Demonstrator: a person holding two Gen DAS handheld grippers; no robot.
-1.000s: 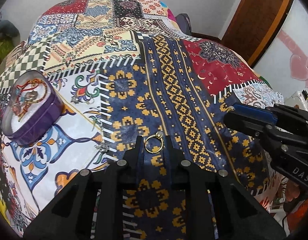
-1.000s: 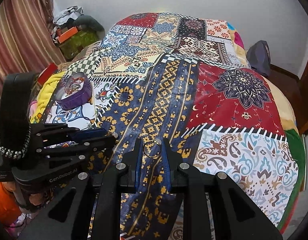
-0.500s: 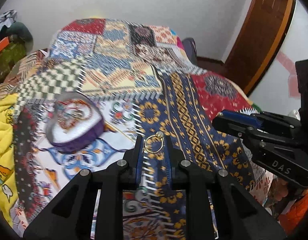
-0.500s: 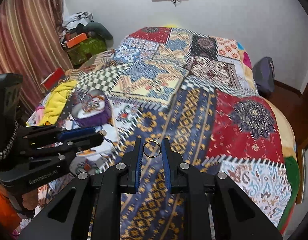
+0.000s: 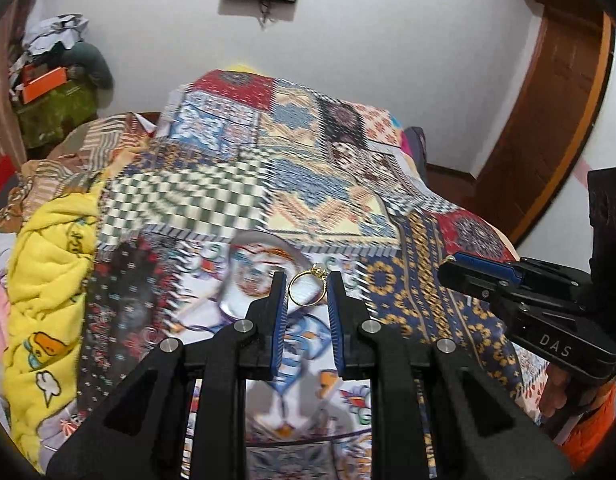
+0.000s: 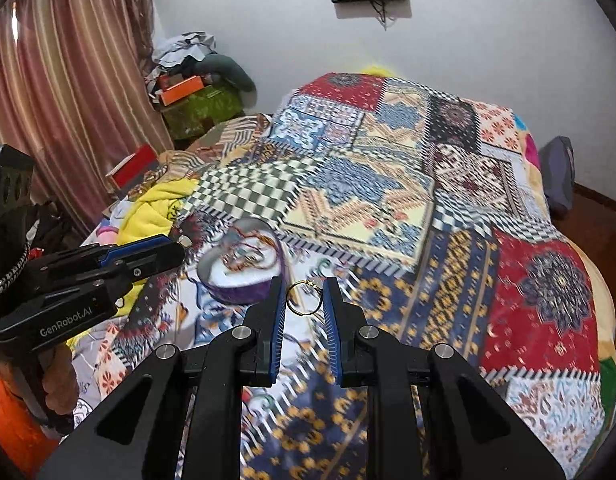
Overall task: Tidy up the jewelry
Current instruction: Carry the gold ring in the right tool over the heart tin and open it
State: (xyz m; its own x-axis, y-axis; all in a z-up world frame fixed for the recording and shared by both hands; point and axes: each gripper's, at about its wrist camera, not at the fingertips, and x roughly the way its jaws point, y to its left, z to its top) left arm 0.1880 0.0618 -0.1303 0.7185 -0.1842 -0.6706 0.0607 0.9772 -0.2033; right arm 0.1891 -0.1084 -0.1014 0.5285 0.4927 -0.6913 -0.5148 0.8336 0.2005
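a gold ring (image 5: 308, 289) sits pinched in the left claw (image 5: 306, 292), a thinner hoop ring (image 6: 303, 298) in the right claw (image 6: 303, 300). both have risen off the bed quilt (image 6: 448, 208) toward the purple jewelry box (image 6: 243, 270), so dropping them in looks next.

Both hand-held grippers (image 5: 306, 292) (image 6: 303, 298) swung left toward purple jewelry box (image 6: 243, 268), rings (image 5: 308, 289) (image 6: 303, 298) carried along.
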